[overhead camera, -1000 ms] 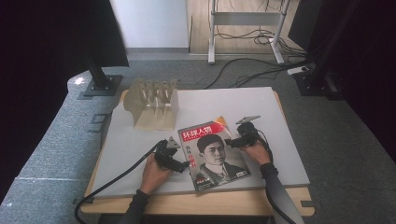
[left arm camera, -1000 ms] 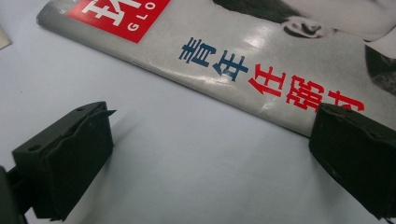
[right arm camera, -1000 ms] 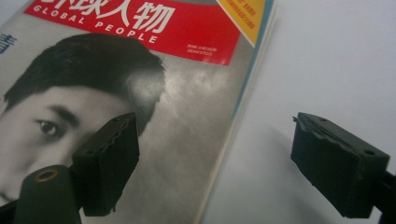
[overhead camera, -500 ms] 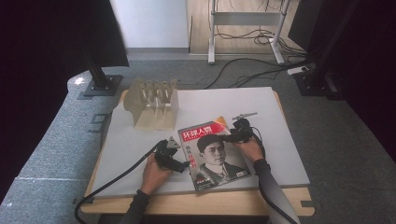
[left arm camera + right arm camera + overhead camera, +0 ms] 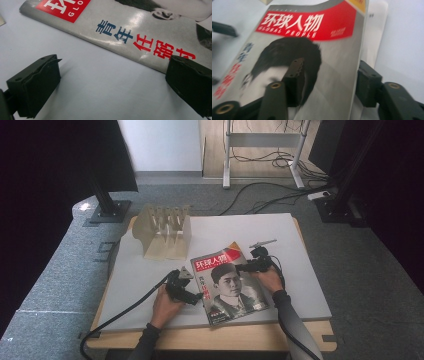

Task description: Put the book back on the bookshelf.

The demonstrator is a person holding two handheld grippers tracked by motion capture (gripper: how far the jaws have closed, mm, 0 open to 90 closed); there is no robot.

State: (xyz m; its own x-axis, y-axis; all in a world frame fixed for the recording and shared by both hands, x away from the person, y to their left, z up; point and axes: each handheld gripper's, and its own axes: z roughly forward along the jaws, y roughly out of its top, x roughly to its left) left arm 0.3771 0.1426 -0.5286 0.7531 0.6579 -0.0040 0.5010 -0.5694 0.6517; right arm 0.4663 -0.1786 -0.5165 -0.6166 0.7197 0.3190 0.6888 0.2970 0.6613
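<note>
A magazine (image 5: 227,287) with a red title band and a portrait cover lies on the white tabletop (image 5: 280,235), near its front edge. My left gripper (image 5: 196,296) rests at the magazine's left spine edge, open; in the left gripper view the gripper (image 5: 112,82) has one jaw over bare table and the other at the spine of the magazine (image 5: 140,32). My right gripper (image 5: 240,268) reaches in from the right side. In the right gripper view the gripper (image 5: 329,82) is open and straddles the free edge of the cover (image 5: 332,57), one jaw on top and one beyond it.
A pale wooden rack (image 5: 165,232) with upright dividers stands at the back left of the table. Inner pages (image 5: 377,37) show past the cover's edge. Black stands, a metal frame and cables are on the grey carpet behind.
My right gripper has shifted a little left and away from the front, onto the magazine's right edge. The left gripper and the magazine have stayed put.
</note>
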